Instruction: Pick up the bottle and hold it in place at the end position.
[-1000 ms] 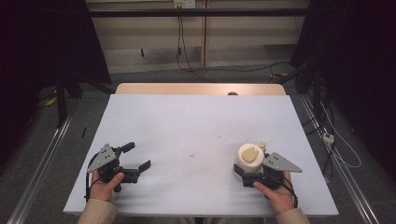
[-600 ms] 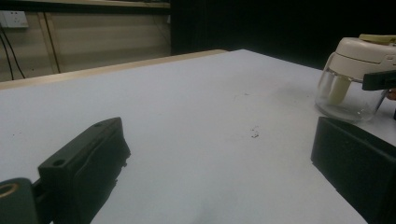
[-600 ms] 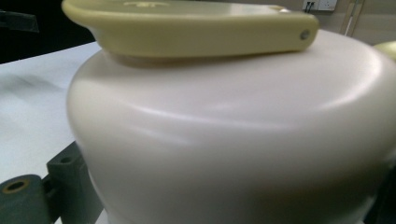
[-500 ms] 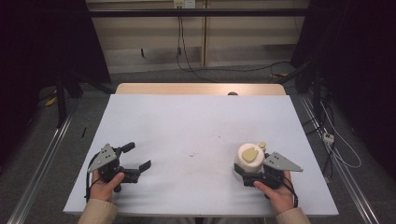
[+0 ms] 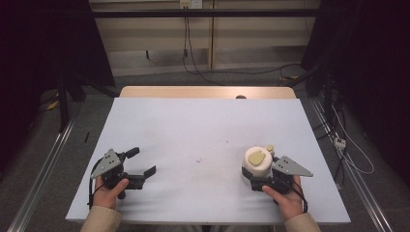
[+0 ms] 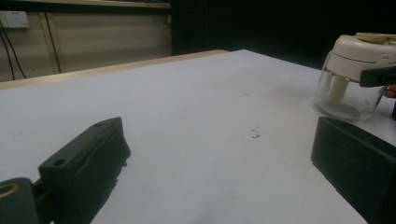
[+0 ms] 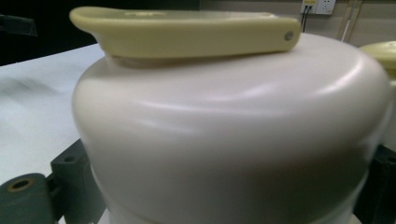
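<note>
White table [image 5: 203, 125] carries a cream chopper [image 5: 256, 163].

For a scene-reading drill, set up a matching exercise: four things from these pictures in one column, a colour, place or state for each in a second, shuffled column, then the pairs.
Column one:
1. left gripper
2. right gripper
3. chopper lid
4. chopper bowl

Column two:
A. clear, standing on the table
B. cream, with a pale yellow handle on top
C. jaws apart, nothing between them
D. jaws either side of the chopper

Pairs: 1-C, 2-D, 3-B, 4-A
</note>
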`<state>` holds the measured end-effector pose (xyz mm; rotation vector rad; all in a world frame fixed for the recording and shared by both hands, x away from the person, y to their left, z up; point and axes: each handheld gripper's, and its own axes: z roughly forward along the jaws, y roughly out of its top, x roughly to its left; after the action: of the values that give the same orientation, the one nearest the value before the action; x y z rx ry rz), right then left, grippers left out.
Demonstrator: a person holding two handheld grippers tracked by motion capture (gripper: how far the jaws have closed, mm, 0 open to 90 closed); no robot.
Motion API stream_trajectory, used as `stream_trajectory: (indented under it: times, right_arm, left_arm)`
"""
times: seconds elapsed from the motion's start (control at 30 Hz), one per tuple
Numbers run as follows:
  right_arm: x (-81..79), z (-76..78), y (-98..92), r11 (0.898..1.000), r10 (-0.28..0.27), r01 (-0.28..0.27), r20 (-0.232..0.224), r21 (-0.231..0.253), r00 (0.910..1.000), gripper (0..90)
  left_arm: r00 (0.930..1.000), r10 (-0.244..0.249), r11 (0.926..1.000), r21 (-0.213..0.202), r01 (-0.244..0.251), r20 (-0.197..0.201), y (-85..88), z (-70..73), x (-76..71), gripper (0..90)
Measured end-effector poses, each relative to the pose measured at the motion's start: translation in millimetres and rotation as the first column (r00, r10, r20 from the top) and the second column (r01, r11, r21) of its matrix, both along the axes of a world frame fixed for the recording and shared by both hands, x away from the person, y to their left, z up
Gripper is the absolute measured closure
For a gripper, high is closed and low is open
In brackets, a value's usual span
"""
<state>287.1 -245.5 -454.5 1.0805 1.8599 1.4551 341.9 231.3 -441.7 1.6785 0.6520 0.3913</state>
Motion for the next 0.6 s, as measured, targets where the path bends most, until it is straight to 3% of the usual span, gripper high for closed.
stream_trajectory:
  times: [0.17, 0.6]
  right_arm:
    - [1.5, 1.4, 0.0, 1.000, -0.003, 0.003, 0.006, -0.005, 1.0000, 7.0]
    - [10.8, 9.1, 5.1, 0.999, -0.017, 0.017, 0.018, 0.036, 0.9997, 7.0]
  left_arm:
    - [1.0000, 0.002, 1.0000, -0.005, -0.002, -0.001, -0.1, 0.0, 0.0, 2.9]
    - [1.0000, 0.001, 1.0000, -0.010, 0.000, 0.006, 0.3, 0.5, -0.2, 2.7]
